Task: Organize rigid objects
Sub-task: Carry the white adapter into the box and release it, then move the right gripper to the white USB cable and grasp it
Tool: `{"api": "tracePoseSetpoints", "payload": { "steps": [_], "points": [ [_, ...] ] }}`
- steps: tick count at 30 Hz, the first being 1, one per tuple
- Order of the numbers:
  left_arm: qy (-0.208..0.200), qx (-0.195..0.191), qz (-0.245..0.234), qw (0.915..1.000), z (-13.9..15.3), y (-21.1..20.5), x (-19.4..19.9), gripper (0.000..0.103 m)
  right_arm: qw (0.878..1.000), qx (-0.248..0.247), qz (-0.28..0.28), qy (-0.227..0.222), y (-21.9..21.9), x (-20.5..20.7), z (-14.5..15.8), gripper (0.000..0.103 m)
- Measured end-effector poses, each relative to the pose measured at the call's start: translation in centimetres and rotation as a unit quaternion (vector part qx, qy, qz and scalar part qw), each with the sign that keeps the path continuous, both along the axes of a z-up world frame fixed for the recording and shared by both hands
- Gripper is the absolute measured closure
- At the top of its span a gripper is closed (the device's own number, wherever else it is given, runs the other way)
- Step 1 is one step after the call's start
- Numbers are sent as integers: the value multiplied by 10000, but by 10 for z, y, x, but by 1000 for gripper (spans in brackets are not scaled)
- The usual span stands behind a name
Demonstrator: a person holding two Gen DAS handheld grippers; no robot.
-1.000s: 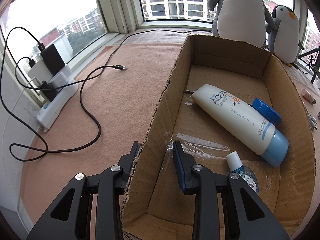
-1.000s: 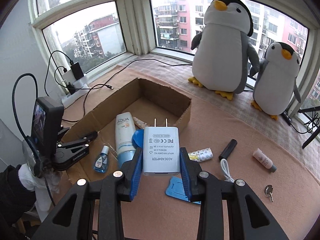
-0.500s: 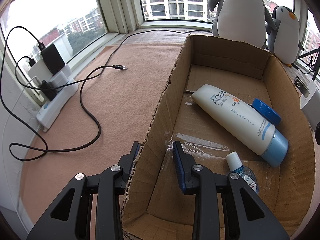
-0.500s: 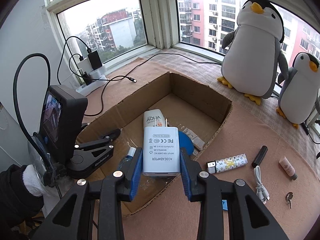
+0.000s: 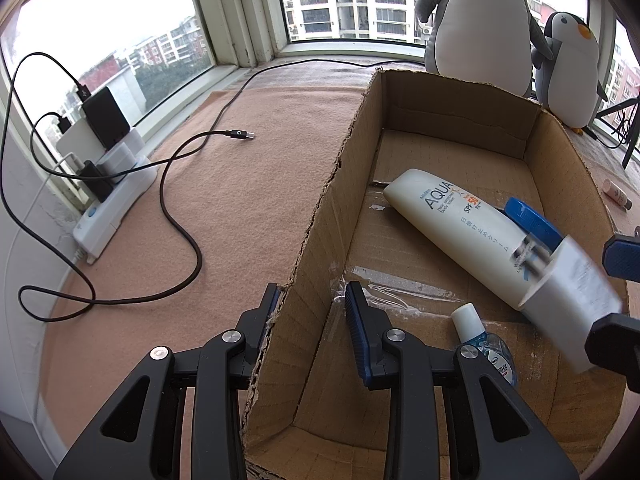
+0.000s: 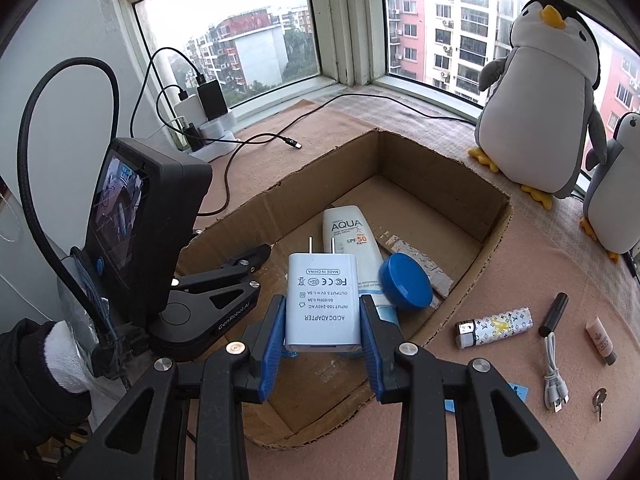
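You're clamping the white charger (image 6: 320,300) in the right gripper (image 6: 322,348) — pads squeezing its two flat sides, prongs pointing forward and away from you, so the body is sitting square between the fingers and shouldn't be twisting. It's hanging above the near end of the cardboard box (image 6: 494,224), not touching anything inside yet.

Just ahead of the charger, the sunscreen tube (image 6: 352,240) is lying on the box floor, with the blue lid (image 6: 406,282) to its right, resting against it. A small eye-drop bottle (image 5: 478,336) is sitting below and left of your charger in the left view, mostly hidden from the right one.

Your left gripper (image 5: 312,316) is straddling the box's side wall (image 5: 316,240) — one finger outside, one inside. Outer pad looks to be touching the cardboard, inner pad is standing off it, so you're bracing the wall rather than pinching it; jaws are parted. That's likely keeping the box from sliding during the drop.

Off to the right of the right gripper, outside the box, the lighter (image 6: 494,326), black stick (image 6: 554,314), short white cable (image 6: 554,376), pink tube (image 6: 600,340) and key (image 6: 599,398) are still waiting.

Next call, my read: lower into the bare floor near you, clear of the eye-drop bottle.
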State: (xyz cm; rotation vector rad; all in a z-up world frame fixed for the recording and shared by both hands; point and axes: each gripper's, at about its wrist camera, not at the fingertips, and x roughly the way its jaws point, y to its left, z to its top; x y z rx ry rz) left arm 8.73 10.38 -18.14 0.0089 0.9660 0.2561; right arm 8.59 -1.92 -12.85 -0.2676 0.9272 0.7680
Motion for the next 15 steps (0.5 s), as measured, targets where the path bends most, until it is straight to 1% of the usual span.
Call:
{"api": "tracePoseSetpoints", "payload": {
  "steps": [1,2,4,15],
  "points": [
    [-2,3,-2,10000,0,0,0,73,10000,17,8,32,0,0,0,65],
    [-2,-3,1,10000,0,0,-1,73,10000,23,-16,35,0,0,0,56],
    [-6,-7,5,10000,-1,-1,-1,73,10000,49,-75,-42,-3,-1,3,49],
    [-4,-7,1,10000,-1,-2,-2,73,9991,146,-397,-1,-30,6,7,48]
  ]
}}
